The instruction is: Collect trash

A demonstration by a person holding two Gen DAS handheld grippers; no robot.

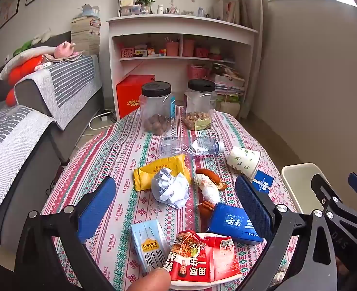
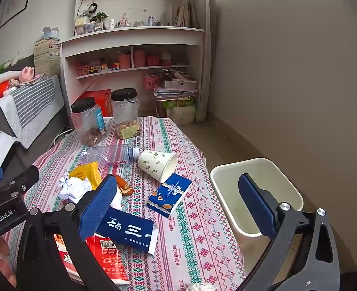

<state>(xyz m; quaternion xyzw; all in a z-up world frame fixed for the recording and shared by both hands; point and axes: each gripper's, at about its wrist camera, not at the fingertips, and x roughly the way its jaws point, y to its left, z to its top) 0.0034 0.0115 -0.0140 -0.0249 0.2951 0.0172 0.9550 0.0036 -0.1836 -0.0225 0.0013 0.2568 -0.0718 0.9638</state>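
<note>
Nearest my left lens, a fingertip (image 1: 151, 280) pokes in at the bottom edge, just below a torn red noodle cup (image 1: 202, 259) whose print I can only partly read, upside down, with a "20" on it. Beside it lies a pale milk carton (image 1: 149, 245) with a yellow tag reading "ADOPT A COW". My left gripper (image 1: 176, 208) hangs spread wide with nothing between its pads, and a paper ball (image 1: 171, 188), a yellow wrapper (image 1: 159, 169) and a blue box (image 1: 234, 225) lettered 云南 lie on the table (image 1: 120, 160) ahead of it. My right gripper (image 2: 178, 208) is likewise fully spread and empty, its left pad over that same blue box, its right pad over the white bin (image 2: 256, 194) that stands off the table's right edge. Farther back lie a paper cup (image 2: 158, 165) on its side, a small blue packet (image 2: 170, 194), a crushed bottle (image 1: 190, 146) and food scraps (image 1: 208, 186). I judge that collecting has not yet begun: all the trash sits on the table and the bin looks empty. The next move calls for dropping one gripper onto a near piece, closing, and carrying it right to the bin. The cloth repeats "HANDMADE"; the left gripper's body reads "GenRobot.AI".
</note>
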